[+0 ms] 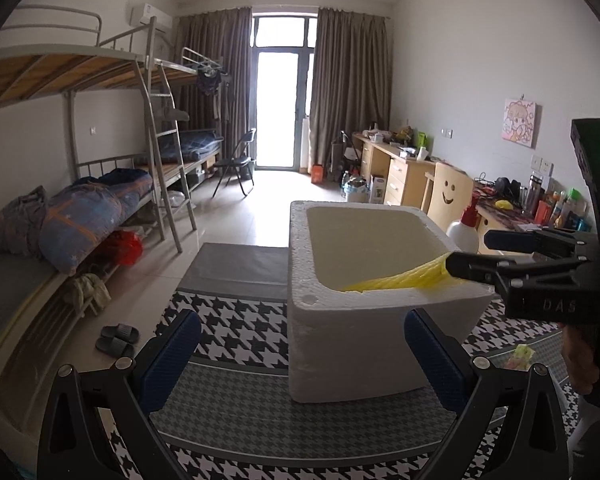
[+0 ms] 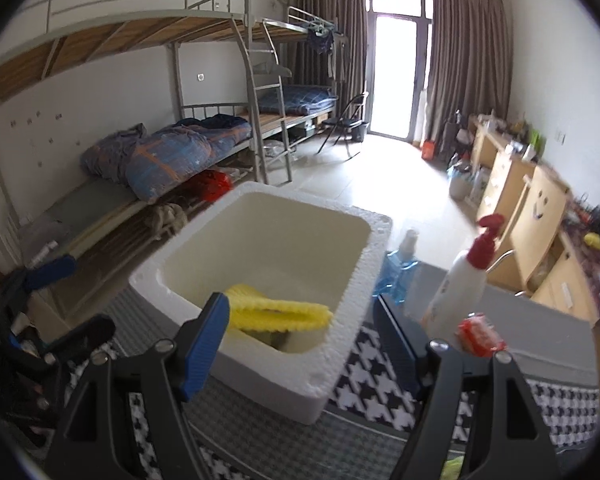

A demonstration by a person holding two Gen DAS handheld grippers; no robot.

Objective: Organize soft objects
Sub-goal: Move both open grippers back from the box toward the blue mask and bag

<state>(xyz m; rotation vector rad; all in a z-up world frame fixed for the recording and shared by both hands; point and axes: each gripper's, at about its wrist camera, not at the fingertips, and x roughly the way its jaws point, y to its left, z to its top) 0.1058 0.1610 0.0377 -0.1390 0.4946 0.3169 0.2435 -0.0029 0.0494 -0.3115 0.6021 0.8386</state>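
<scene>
A white foam box (image 1: 340, 344) stands on a houndstooth mat. A yellow ribbed cloth (image 2: 276, 312) lies inside it, near the front corner. In the left wrist view the yellow cloth (image 1: 396, 280) drapes down from the box's right rim. My right gripper (image 2: 299, 300) hovers over that corner with its jaws apart and nothing pressed between the pads; from the left wrist view the right gripper (image 1: 469, 252) comes in from the right, its lower fingertip at the cloth's end. My left gripper (image 1: 302, 316) is open and empty just before the box's near wall.
A white spray bottle with a red top (image 2: 464, 280), a blue bottle (image 2: 396, 276) and a red packet (image 2: 480, 334) stand right of the box. A pale yellow-green item (image 1: 520, 354) lies on the mat. Bunk beds (image 1: 100, 216) line the left wall, a desk (image 1: 400, 176) the right.
</scene>
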